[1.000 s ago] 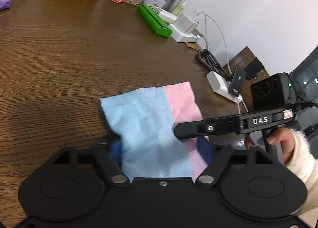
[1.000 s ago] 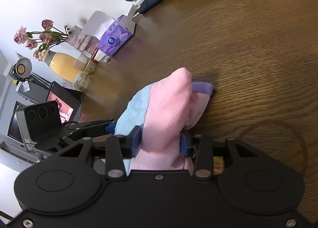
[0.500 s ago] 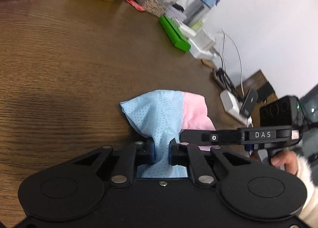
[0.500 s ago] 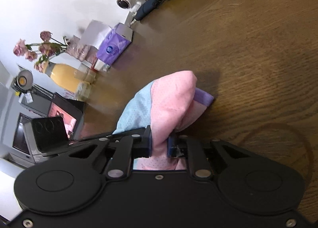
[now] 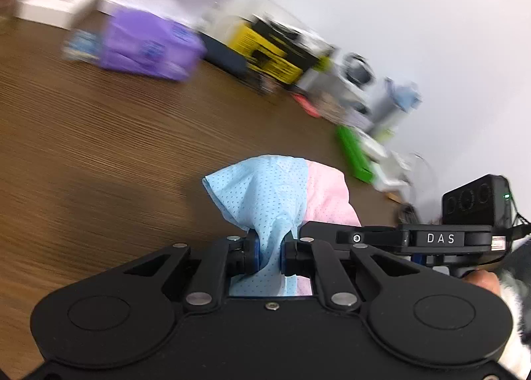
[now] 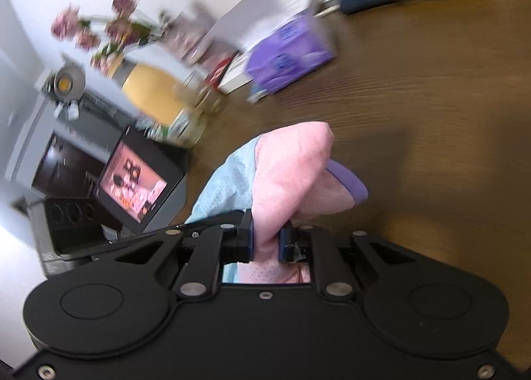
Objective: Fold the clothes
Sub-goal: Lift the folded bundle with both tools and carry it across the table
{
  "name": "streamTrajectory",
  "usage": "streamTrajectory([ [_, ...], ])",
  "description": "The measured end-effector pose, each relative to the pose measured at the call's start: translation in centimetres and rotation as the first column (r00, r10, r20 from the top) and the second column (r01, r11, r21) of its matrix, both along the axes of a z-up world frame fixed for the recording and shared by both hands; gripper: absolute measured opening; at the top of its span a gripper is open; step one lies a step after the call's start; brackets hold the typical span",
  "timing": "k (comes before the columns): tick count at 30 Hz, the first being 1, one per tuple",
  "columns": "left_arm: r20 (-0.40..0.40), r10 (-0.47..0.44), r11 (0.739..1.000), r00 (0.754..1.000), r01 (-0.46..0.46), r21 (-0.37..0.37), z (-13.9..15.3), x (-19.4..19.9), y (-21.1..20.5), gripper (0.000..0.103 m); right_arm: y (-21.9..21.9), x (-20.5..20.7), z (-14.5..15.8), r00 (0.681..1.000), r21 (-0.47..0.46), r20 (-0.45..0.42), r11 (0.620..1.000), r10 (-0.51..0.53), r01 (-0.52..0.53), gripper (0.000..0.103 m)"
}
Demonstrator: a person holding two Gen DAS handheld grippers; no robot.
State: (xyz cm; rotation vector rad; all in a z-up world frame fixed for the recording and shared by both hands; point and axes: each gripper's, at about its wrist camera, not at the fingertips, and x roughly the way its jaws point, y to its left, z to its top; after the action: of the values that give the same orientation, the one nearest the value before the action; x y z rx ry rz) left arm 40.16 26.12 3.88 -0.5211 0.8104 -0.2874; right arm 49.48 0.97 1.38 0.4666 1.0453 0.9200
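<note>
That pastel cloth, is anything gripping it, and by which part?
Yes, both. The left gripper pinches a bunched fold of the garment's light blue part; the right gripper pinches a gathered fold of its pink part.

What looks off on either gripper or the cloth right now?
Right gripper: the blue pad on its right finger looks torn and frayed at the lower edge. Otherwise both grippers pinch the light blue and pink perforated garment normally; left gripper pads look intact.
</note>
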Motion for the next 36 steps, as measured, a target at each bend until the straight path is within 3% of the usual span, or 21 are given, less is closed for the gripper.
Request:
streamTrajectory([
  [2, -0.043, 0.035, 0.999, 0.998, -0.033, 0.038, -0.3, 0.0, 2.5, 0.010, 3.6, 0.2, -0.3, 1.000, -0.024, -0.004, 0.999, 0.031, -0.031, 0.016],
  [6, -0.108, 0.045, 0.998, 0.993, -0.041, 0.037, -1.8, 0.1, 4.6, 0.011, 6.4, -0.2, -1.6, 0.998, -0.063, -0.033, 0.996, 0.054, -0.056, 0.016],
  [12, -0.152, 0.007, 1.000, 0.988, -0.006, 0.004, -3.9, 0.4, 5.2, 0.013, 6.4, -0.8, -3.0, 0.997, -0.111, -0.058, 0.992, 0.047, -0.053, 0.016],
  [14, -0.153, 0.009, 1.000, 0.988, -0.006, 0.020, -4.2, 0.4, 5.0, 0.022, 6.3, -0.9, -3.3, 0.998, -0.127, -0.059, 0.991, 0.035, -0.042, 0.016],
  [17, -0.143, 0.004, 0.997, 0.990, 0.006, 0.070, -4.2, 0.2, 4.6, 0.044, 6.0, -0.9, -3.4, 0.999, -0.163, -0.035, 0.986, 0.028, -0.034, 0.022],
  [19, -0.117, 0.004, 0.995, 0.993, 0.007, 0.097, -3.5, -0.4, 4.8, 0.073, 5.3, -1.2, -2.9, 1.000, -0.206, 0.009, 0.978, 0.014, -0.012, 0.039],
  [20, -0.101, 0.008, 0.993, 0.995, 0.003, 0.115, -3.1, -0.8, 4.9, 0.077, 4.9, -1.2, -2.7, 1.000, -0.215, 0.023, 0.977, 0.010, -0.005, 0.043],
  [21, -0.076, 0.014, 0.990, 0.997, -0.003, 0.138, -2.5, -1.1, 5.1, 0.079, 4.6, -1.2, -2.5, 0.999, -0.217, 0.035, 0.976, 0.007, 0.001, 0.055],
  [22, -0.056, 0.022, 0.988, 0.998, -0.013, 0.152, -1.9, -1.5, 5.4, 0.081, 4.1, -1.3, -2.2, 0.999, -0.216, 0.050, 0.976, 0.002, 0.009, 0.075],
  [23, -0.037, 0.029, 0.986, 0.999, -0.023, 0.164, -1.4, -1.7, 5.7, 0.082, 3.7, -1.3, -1.9, 0.998, -0.209, 0.063, 0.978, -0.001, 0.014, 0.080],
  [27, 0.042, 0.067, 0.973, 0.997, -0.074, 0.217, 0.1, -2.2, 6.0, 0.085, 2.9, -2.0, -0.1, 0.987, -0.183, 0.163, 0.983, -0.002, 0.032, 0.081],
  [31, 0.060, 0.072, 0.921, 0.996, -0.090, 0.378, 0.0, -1.2, 4.2, 0.085, 4.7, -3.8, 0.5, 0.944, -0.309, 0.321, 0.951, 0.081, 0.024, 0.080],
  [32, 0.066, 0.056, 0.882, 0.996, -0.081, 0.464, -0.3, -0.9, 3.1, 0.085, 5.4, -4.5, 0.5, 0.922, -0.360, 0.369, 0.933, 0.119, 0.024, 0.080],
  [34, 0.059, 0.046, 0.857, 0.997, -0.070, 0.510, -0.5, -0.7, 2.3, 0.085, 6.7, -5.6, 0.2, 0.879, -0.458, 0.439, 0.888, 0.185, 0.042, 0.080],
  [36, 0.036, 0.035, 0.808, 0.999, -0.050, 0.587, -1.1, -0.2, 1.1, 0.085, 7.7, -6.4, -0.4, 0.851, -0.529, 0.471, 0.846, 0.231, 0.064, 0.080],
])
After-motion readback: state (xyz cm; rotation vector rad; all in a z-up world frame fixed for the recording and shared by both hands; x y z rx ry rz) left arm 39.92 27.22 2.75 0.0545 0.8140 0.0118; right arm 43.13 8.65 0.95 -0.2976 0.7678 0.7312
